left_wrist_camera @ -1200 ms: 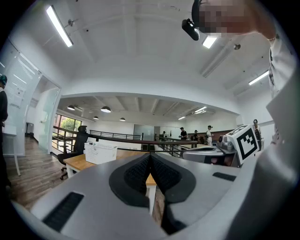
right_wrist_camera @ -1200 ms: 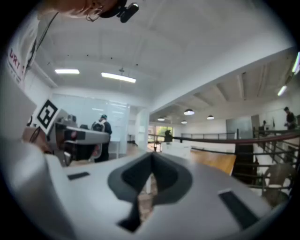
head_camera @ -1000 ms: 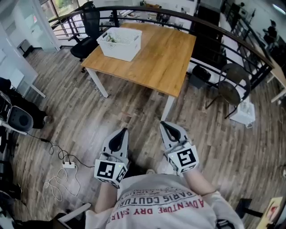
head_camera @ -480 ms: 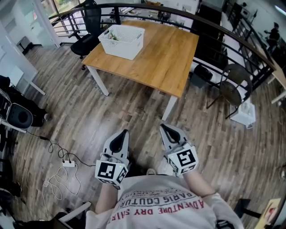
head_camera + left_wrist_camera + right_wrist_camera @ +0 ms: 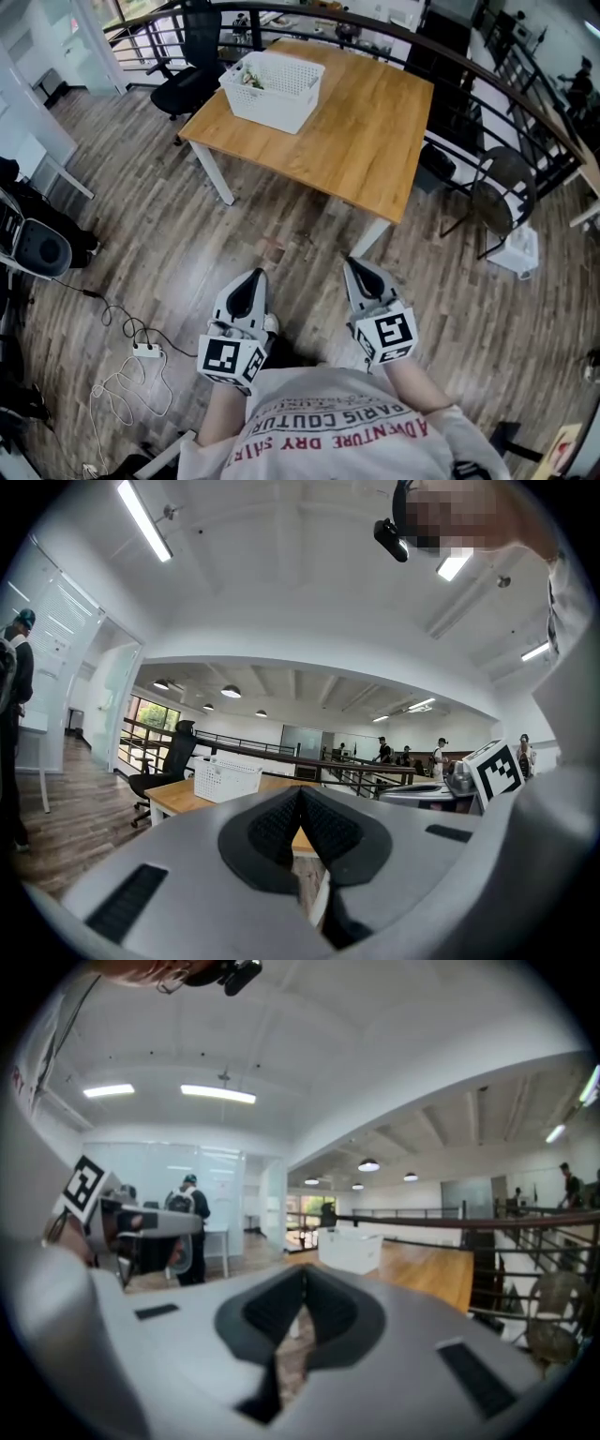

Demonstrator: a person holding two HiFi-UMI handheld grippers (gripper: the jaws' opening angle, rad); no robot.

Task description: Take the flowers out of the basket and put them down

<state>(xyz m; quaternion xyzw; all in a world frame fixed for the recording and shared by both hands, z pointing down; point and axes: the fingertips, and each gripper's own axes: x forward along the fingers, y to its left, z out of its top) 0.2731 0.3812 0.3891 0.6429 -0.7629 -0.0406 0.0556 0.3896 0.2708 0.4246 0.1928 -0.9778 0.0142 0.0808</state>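
Observation:
A white basket [image 5: 274,89] stands on the far left part of a wooden table [image 5: 347,141], with a bit of the flowers [image 5: 249,79] showing inside it. Both grippers hang low in front of the person's chest, well short of the table. My left gripper [image 5: 253,278] is shut with nothing in it, and so is my right gripper [image 5: 354,267]. The basket [image 5: 226,779] shows small in the left gripper view and also as the basket [image 5: 350,1249] in the right gripper view, far ahead of the jaws.
A black office chair [image 5: 195,70] stands left of the table, a round dark chair [image 5: 497,197] to its right. A curved black railing [image 5: 450,56] runs behind. Cables and a power strip [image 5: 143,349] lie on the wood floor at left. A person [image 5: 186,1227] stands at a desk.
The view has shifted so the table and basket sit a little nearer and further right. Both grippers stay shut at the chest, nearly unmoved.

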